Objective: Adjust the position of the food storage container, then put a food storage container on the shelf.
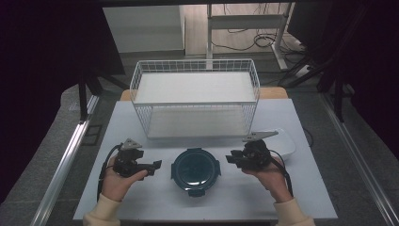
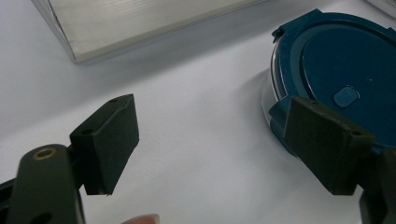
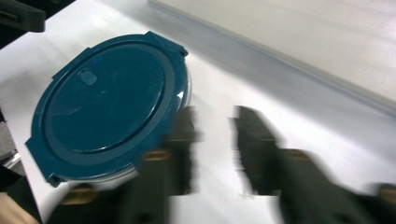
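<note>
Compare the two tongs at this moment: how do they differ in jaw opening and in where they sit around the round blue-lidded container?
The left tongs have jaws spread wide, one pad overlapping the container edge in the left gripper view; the right tongs show a narrower gap with only bare table between the jaws. The left tongs look sharp; the right tongs are motion-blurred. They flank the container on opposite sides. Both point inward at it and neither grips anything.

Left gripper [image 1: 157, 165]: hand-held, level, fingers [image 2: 106, 143] wide apart, nothing between. Right gripper [image 1: 229, 158]: hand-held, fingers [image 3: 254, 149] parted, nothing between.
</note>
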### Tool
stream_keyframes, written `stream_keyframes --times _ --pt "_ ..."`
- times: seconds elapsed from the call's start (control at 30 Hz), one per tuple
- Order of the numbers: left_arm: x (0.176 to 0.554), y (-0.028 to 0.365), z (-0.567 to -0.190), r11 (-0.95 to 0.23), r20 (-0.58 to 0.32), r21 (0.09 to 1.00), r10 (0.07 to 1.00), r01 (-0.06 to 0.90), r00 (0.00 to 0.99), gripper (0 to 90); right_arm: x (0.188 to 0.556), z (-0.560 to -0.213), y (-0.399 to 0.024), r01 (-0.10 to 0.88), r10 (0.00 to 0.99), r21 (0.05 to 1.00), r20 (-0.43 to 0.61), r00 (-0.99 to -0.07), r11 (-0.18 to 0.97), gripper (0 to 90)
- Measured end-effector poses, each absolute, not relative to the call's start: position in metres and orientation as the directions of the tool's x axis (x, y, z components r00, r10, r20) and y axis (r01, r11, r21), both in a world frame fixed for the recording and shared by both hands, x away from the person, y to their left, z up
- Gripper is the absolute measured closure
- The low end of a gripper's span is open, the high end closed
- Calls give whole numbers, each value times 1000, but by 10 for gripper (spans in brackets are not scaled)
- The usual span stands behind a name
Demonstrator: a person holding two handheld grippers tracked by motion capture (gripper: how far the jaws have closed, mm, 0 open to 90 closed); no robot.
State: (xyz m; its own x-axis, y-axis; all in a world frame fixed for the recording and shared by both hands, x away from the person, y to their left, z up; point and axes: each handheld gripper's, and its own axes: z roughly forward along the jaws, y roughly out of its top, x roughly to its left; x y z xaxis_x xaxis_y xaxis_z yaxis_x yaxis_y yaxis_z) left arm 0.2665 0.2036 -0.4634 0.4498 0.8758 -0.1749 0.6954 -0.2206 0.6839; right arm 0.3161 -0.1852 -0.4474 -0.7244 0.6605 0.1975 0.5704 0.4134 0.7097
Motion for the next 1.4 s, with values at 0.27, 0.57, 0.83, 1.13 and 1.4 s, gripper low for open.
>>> stream_keyframes --times 0.27,0.57,0.83,1.13,1.4 --pt "267 205 -465 -202 -196 685 874 700 444 177 309 -449 -191 592 673 723 241 -699 357 253" --pt "265 204 -462 -177 -223 696 868 696 444 163 306 -448 -191 596 671 725 253 -697 346 192" --pt "266 201 -464 -135 -286 691 851 710 440 162 304 -450 -189 614 668 715 279 -690 335 176" --pt "275 185 -472 -90 -413 643 795 760 444 157 304 -455 -180 644 658 695 326 -679 320 154" --pt "276 177 -480 -101 -431 620 785 778 445 147 304 -466 -171 686 657 661 377 -653 303 132"
